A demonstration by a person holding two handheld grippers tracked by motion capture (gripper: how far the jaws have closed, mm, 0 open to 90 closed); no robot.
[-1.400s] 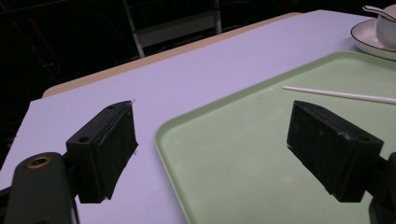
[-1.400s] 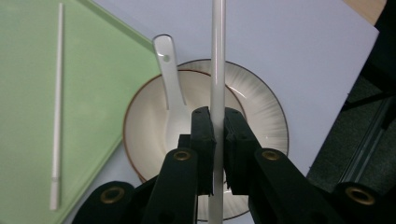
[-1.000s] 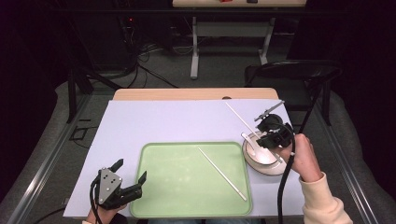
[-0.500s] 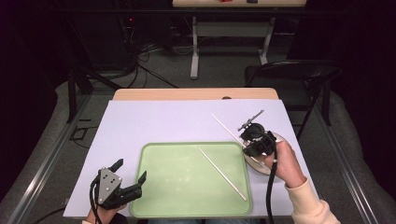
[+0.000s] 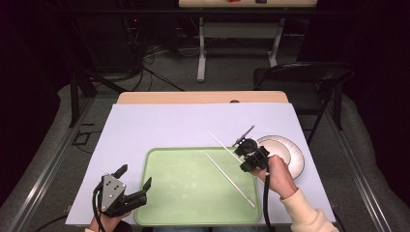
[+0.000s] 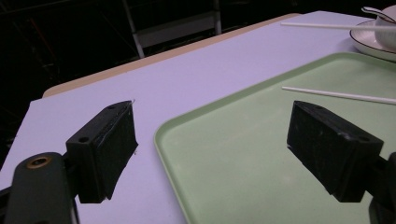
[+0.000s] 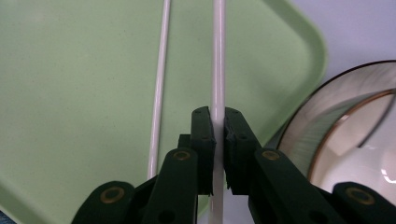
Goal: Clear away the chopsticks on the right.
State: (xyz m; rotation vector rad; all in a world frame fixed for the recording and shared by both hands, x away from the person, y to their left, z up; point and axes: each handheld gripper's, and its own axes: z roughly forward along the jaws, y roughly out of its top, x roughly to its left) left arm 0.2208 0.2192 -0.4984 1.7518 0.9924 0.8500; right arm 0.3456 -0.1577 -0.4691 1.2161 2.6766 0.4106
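Note:
A pale green tray (image 5: 164,164) lies on the lavender table cover. One white chopstick (image 5: 229,180) rests on it at a slant. My right gripper (image 5: 243,153) hovers at the tray's right edge, shut on a second white chopstick (image 5: 221,142) that sticks out toward the far left. In the right gripper view the jaws pinch this chopstick (image 7: 217,56) over the tray (image 7: 70,93), beside the lying chopstick (image 7: 159,84). My left gripper (image 5: 134,176) stands open at the tray's near left corner with nothing between its fingers. The left gripper view has it (image 6: 219,149) astride the tray's rim (image 6: 161,135).
A white plate (image 5: 290,153) holding a bowl (image 7: 350,135) sits right of the tray, close behind the right hand. A spoon handle (image 6: 373,10) rests in the bowl. A dark chair (image 5: 300,72) stands past the table's far right corner.
My right gripper has carried its chopstick leftward and nearer, from above the plate to the tray's right edge. The left gripper has stayed still.

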